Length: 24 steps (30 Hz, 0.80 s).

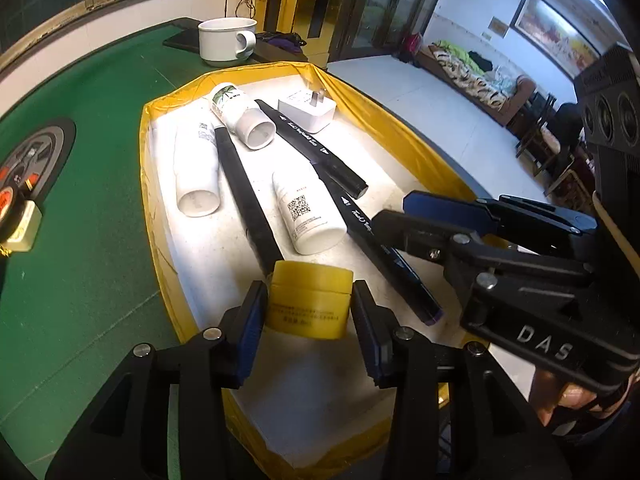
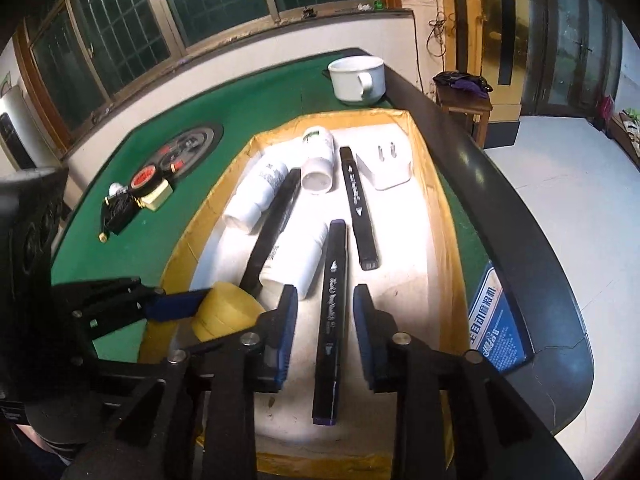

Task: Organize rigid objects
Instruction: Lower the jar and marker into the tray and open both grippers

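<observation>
Tray (image 1: 160, 184) holds bottles, markers, charger; left gripper (image 1: 308, 304) fingers clamped on yellow jar (image 1: 308, 300); right gripper (image 2: 326, 320) fingers open astride unplaced marker (image 2: 330, 320)

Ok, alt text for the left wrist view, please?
The left tool grips a small yellow plastic jar over a yellow-rimmed white tray holding white bottles and black markers; the open right tool straddles one black marker.

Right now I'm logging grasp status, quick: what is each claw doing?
Left claw: shut on the small round yellow plastic jar.
Right claw: open, straddling the long black marker pen with a purple end, not gripping it.
</observation>
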Tool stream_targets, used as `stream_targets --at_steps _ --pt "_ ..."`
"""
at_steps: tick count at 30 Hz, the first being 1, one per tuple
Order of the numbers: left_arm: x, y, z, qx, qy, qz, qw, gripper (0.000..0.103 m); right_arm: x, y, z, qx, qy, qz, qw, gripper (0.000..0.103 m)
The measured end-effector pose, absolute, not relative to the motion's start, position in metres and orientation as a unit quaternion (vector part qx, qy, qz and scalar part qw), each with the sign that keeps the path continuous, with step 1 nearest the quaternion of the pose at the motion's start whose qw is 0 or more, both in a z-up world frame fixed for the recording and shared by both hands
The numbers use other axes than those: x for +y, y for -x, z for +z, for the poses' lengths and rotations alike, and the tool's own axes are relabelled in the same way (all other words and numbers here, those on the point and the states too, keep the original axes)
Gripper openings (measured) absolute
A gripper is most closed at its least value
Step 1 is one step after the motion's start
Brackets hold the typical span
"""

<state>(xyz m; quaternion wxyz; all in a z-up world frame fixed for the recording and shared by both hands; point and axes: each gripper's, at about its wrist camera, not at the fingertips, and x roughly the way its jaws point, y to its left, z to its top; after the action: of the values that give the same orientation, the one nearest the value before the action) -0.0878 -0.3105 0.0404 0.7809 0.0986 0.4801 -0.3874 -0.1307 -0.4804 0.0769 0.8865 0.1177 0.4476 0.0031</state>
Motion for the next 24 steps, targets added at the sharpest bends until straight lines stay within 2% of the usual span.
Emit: stream_targets --at_steps 10,24 --pt "-0.273 0.085 0.057 0.465 -0.041 -0.389 0.794 0.041 -0.475 0.135 0.095 0.411 -0.156 0.006 0.898 0.028" --pt "-0.186 0.064 0.079 0.435 0.033 -0.341 0.832 0.041 -0.405 0.122 0.125 0.375 -0.117 0.077 0.916 0.028"
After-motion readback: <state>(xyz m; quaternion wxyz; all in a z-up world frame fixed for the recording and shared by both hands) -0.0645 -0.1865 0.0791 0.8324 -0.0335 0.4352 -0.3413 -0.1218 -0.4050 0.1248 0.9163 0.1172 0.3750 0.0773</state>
